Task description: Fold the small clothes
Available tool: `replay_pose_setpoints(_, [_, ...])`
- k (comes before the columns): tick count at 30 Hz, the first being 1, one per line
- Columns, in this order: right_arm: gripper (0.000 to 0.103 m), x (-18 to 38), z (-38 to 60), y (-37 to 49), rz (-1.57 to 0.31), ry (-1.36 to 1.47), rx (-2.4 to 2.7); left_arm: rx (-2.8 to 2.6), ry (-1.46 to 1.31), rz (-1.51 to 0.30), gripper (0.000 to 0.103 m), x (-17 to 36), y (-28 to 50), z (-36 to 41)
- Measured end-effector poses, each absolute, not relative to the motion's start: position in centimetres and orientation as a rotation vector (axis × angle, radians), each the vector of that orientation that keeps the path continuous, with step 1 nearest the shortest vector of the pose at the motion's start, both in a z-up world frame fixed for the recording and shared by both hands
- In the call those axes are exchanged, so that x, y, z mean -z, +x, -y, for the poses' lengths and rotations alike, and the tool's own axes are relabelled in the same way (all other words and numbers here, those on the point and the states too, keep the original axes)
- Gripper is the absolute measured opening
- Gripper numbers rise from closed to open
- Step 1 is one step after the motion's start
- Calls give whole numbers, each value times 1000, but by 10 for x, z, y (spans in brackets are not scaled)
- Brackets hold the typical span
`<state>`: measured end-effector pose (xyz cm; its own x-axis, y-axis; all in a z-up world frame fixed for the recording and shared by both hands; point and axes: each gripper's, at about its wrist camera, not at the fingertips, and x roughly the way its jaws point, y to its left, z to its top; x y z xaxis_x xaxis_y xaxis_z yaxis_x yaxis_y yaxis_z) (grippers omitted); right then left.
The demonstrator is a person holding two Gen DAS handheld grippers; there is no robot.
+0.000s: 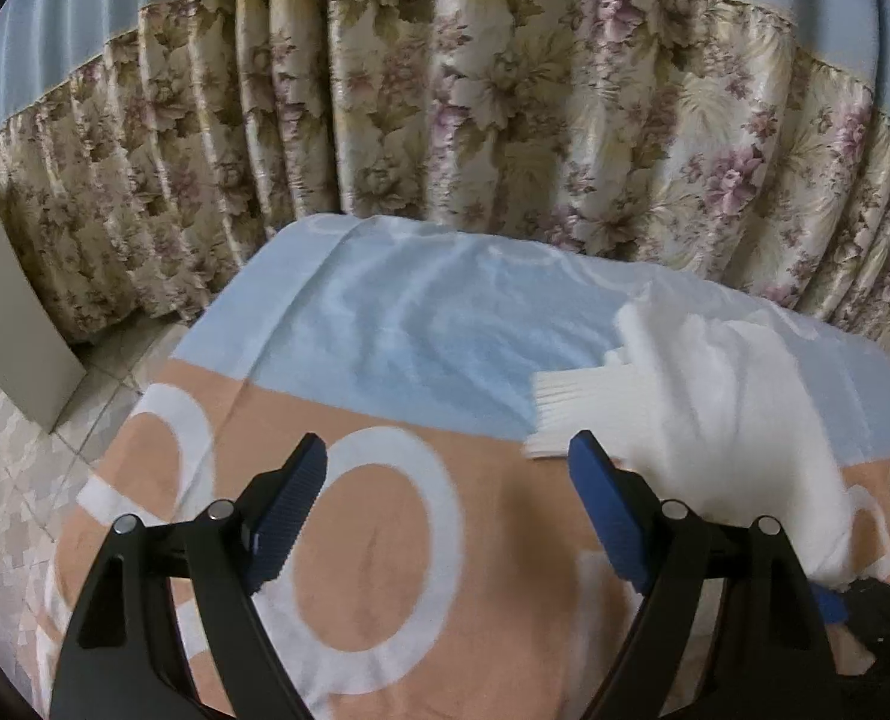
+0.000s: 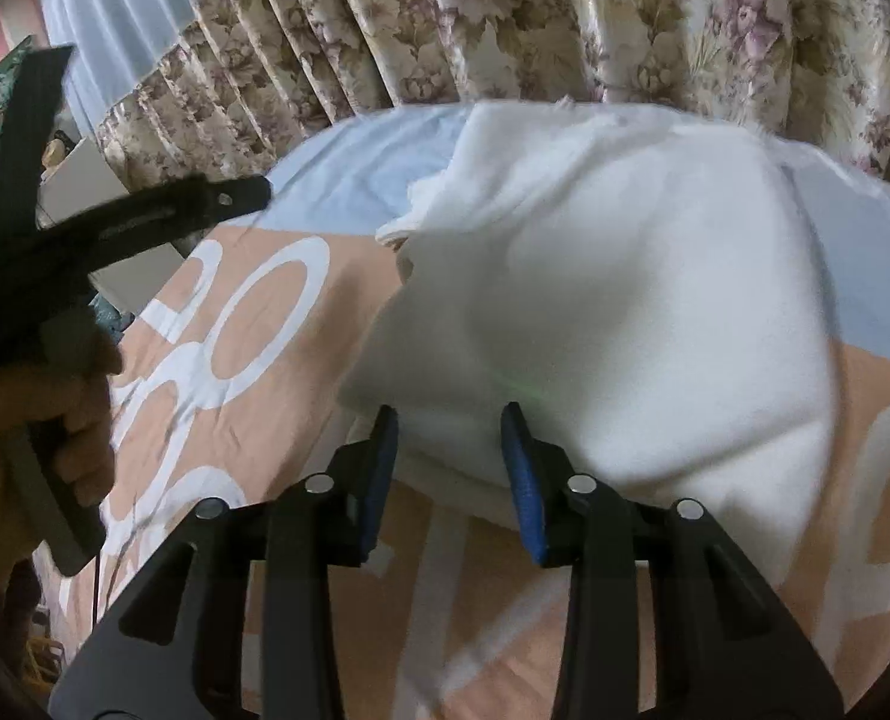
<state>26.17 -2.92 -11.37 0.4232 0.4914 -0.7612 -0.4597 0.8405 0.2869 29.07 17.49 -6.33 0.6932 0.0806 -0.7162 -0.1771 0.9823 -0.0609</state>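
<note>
From the left wrist camera, the left gripper (image 1: 448,456) hangs spread wide with nothing between its blue pads, above the peach half of the circle-patterned cloth (image 1: 378,516) that covers the bench. The white garment (image 1: 715,384) lies off to its right, bunched up, a ribbed cuff (image 1: 571,420) poking out flat just beside the right-hand pad. A flowered curtain (image 1: 445,120) hangs behind the bench.

Over to the right wrist camera: the right gripper (image 2: 449,420) is partly apart, its pads at the near edge of the white garment (image 2: 625,276), fabric lying between them, though whether they pinch it I cannot tell. The garment sits heaped across the blue-and-peach boundary of the cloth (image 2: 252,324). At far left, the left gripper (image 2: 246,195) juts in, held by the person's hand (image 2: 42,420).
</note>
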Motion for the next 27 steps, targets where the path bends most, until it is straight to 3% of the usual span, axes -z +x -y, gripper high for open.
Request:
replay_pose_setpoints(3, [56, 94, 57, 256, -895, 70, -557, -89, -137, -778, 83, 56, 303, -153])
replay_pose_setpoints(8, [59, 77, 100, 272, -840, 75, -476, -13, -87, -814, 84, 65, 337, -112])
replay_pose_setpoints(14, [66, 84, 129, 297, -854, 93, -419, 77, -127, -1009, 86, 126, 369, -102])
replay_pose_setpoints(22, [70, 104, 151, 325, -881, 126, -371, 152, -206, -1003, 86, 133, 369, -113])
replay_pose_setpoints(27, [83, 119, 160, 344, -910, 204, -377, 153, -190, -1000, 84, 132, 369, -109])
